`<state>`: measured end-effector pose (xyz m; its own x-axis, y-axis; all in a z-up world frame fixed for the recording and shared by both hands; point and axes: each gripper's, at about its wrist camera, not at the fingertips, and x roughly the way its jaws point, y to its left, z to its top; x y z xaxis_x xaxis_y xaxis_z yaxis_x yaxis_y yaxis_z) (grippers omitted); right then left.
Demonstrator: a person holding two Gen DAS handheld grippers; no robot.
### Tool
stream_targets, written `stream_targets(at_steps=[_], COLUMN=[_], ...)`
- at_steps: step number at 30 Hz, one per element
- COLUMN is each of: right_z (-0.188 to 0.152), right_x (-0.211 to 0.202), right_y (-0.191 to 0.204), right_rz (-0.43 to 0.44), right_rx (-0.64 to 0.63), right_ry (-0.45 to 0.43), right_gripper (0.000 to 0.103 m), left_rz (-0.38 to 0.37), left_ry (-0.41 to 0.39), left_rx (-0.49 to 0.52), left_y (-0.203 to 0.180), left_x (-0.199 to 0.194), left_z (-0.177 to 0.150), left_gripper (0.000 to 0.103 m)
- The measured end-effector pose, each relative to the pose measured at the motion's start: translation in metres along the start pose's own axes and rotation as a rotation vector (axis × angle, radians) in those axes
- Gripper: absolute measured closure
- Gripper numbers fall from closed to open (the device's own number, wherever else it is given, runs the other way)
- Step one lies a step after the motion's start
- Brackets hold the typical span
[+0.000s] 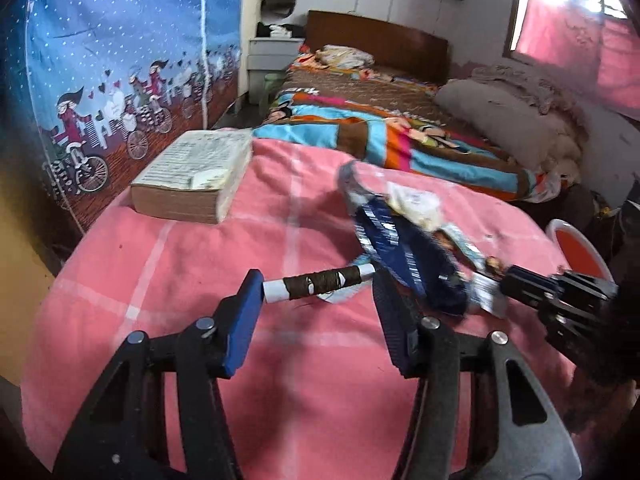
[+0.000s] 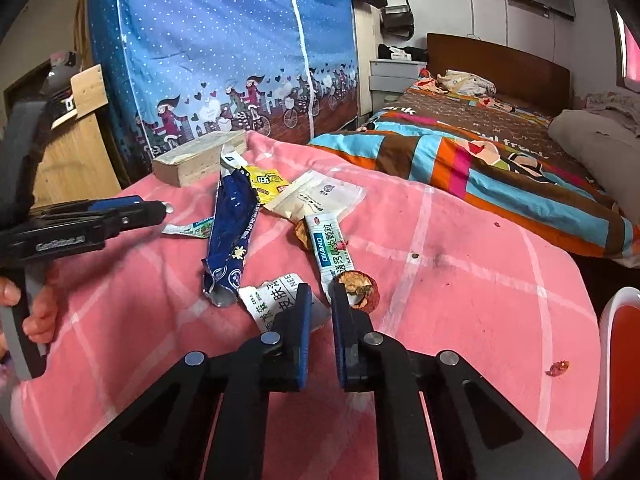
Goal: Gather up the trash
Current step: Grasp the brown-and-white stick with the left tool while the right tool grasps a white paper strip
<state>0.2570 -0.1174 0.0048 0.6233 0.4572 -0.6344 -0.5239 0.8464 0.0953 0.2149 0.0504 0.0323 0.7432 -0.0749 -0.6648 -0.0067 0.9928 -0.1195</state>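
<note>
The left gripper (image 1: 318,280) has its jaws set apart with a spool of brown thread (image 1: 332,278) lying end to end between the tips. Each white end meets a pad, so it seems clamped. The right gripper (image 2: 322,288) has its jaws drawn together to a slit over the corner of a white wrapper (image 2: 272,300). I cannot tell whether that corner is pinched.

The rest of the trash lies just ahead on the pink checked cloth (image 2: 460,280) over the tabletop. There is a crumpled blue wrapper (image 2: 230,232), a yellow sachet (image 2: 270,182) half under it, a pale pouch (image 2: 316,196) and a green-and-white sachet (image 2: 330,248). The lower end of the green-and-white sachet touches a brown fruit peel (image 2: 358,290) beside the right jaw. A red crumb (image 2: 558,368) sits well apart.

In the left wrist view the blue wrapper is smeared by blur. In the right wrist view the spool is hidden behind the left gripper, which is seen side-on.

The green-and-white sachet reads "DIKANG" above Chinese characters. The white wrapper carries large Chinese print, cut off by the left jaw.

A thick book (image 2: 200,158) lies at the far edge of the cloth. A red bin (image 2: 616,340) with a white rim is cut off at the right. Fingers (image 2: 36,320) curl around the left gripper's handle. Beyond the tabletop, the bed (image 2: 500,152) has a sheet that reads "frank".
</note>
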Motion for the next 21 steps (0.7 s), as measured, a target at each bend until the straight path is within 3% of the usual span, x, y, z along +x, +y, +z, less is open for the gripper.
stream_targets(at_steps=[6,8,9,17,18,20,21], right_z=[-0.004,-0.005,-0.006,-0.002,-0.002,-0.003,-0.003], right_x=[0.001,0.000,0.000,0.005,0.006,0.005,0.005], right_y=[-0.006,-0.004,-0.003,0.006,0.008,0.011,0.013], right_rz=[0.077,0.107,0.118,0.116,0.118,0.114,0.115], right_rx=[0.030,0.021,0.023,0.007,0.000,-0.019,-0.027], right_ry=[0.029,0.029,0.025,0.023,0.023,0.025,0.026], right_gripper=[0.089,0.057,0.056,0.057,0.061,0.084,0.085], left_rz=[-0.042,-0.035,-0.031,-0.021,-0.021,-0.023,-0.025], left_ry=[0.062,0.071,0.075,0.082,0.081,0.077,0.075], left_rx=[0.026,0.020,0.013,-0.023,-0.023,-0.022,-0.020], left_y=[-0.020,-0.020,-0.019,-0.013,-0.013,-0.015,-0.016], left_x=[0.005,0.007,0.008,0.008,0.008,0.007,0.007], left_z=[-0.012,-0.013,-0.013,-0.016,-0.017,-0.017,-0.018], left_gripper=[0.045,0.045,0.045,0.045,0.045,0.045,0.045])
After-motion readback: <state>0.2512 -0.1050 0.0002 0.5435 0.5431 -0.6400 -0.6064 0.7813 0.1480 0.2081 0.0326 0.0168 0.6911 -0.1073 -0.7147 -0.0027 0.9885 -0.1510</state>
